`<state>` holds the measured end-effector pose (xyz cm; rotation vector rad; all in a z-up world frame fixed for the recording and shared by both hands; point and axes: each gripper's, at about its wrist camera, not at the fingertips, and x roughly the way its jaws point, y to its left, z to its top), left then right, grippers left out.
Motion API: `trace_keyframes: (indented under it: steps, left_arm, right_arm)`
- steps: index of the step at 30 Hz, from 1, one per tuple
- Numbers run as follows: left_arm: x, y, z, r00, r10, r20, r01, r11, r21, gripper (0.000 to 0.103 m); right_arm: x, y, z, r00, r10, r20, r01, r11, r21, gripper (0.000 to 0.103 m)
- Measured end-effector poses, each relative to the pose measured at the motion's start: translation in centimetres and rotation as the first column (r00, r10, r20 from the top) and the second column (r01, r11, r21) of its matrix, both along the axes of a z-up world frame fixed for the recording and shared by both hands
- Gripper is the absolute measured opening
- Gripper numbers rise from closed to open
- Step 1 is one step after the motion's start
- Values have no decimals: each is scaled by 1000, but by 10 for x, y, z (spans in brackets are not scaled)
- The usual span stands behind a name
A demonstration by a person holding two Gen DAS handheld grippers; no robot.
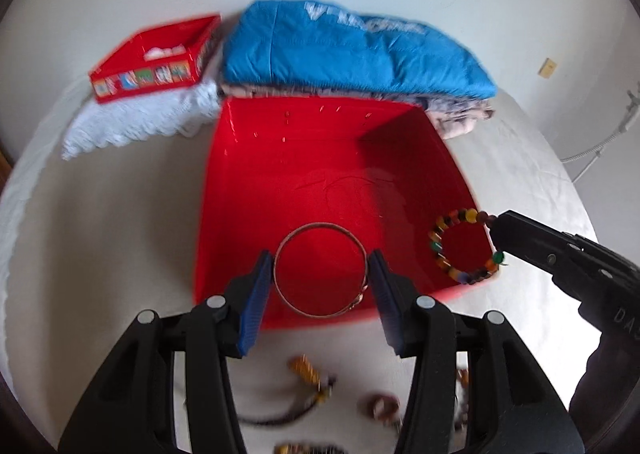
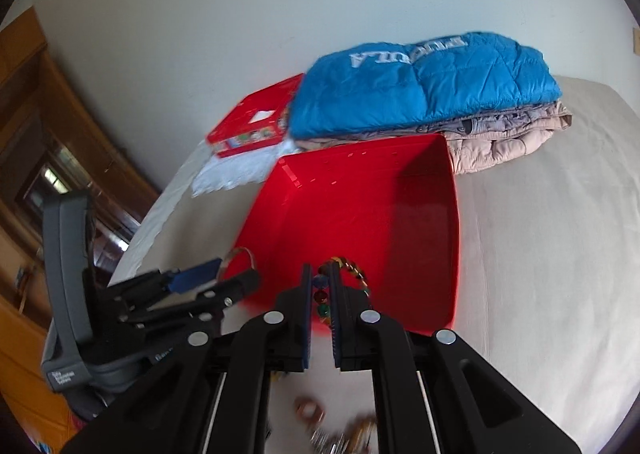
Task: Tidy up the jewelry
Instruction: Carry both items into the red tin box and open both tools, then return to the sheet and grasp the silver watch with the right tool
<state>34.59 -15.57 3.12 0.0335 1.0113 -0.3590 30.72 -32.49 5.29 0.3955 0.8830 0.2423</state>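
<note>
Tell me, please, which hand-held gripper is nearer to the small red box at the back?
Left. The left hand-held gripper, clamping the bangle, sits on the small red box's side of the red bin; the right hand-held gripper, holding the beaded bracelet, is at the bin's opposite side.

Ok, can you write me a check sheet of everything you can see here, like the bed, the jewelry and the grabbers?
Surface: pale bed cover, lightly wrinkled.
Job's things: bangle and bead bracelet held over the red bin.
Clutter: loose jewelry on the cover; folded blue quilt; small red box on white cloth.
Grippers: left gripper clamps the bangle; right gripper pinches the bracelet.
Cables: white cord by the wall.
Surroundings: white wall, wooden cabinet.
</note>
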Motion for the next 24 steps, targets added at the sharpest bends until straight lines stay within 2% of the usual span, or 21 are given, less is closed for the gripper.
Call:
trace_keyframes:
  steps: [3, 7, 9, 10, 14, 20, 24]
  left_arm:
    - [21, -7, -21, 999, -4, -42, 5, 1000, 11, 48]
    - [30, -12, -35, 997, -16, -73, 17, 1000, 8, 50]
    - [29, -10, -37, 998, -14, -67, 15, 1000, 13, 54]
    - [27, -9, -36, 998, -13, -63, 14, 1000, 18, 55]
    - [15, 2, -26, 998, -12, -64, 13, 1000, 9, 56]
    - [-36, 34, -5, 1000, 8, -23, -8, 1000, 23, 57]
    - [-85, 64, -4, 1000, 15, -12, -15, 999, 47, 59]
  right_arm:
    - [24, -4, -27, 999, 2, -49, -3, 1000, -6, 7]
    - [33, -10, -48, 995, -11, -100, 7, 999, -36, 10]
    - [31, -14, -48, 995, -25, -94, 20, 999, -51, 12]
    - [30, -15, -47, 996, -28, -90, 22, 998, -60, 17]
    - [15, -15, -37, 997, -24, -67, 20, 998, -60, 18]
    - [-20, -4, -23, 997, 34, -69, -38, 998, -54, 18]
    - [-60, 11, -24, 991, 93, -94, -99, 993, -62, 18]
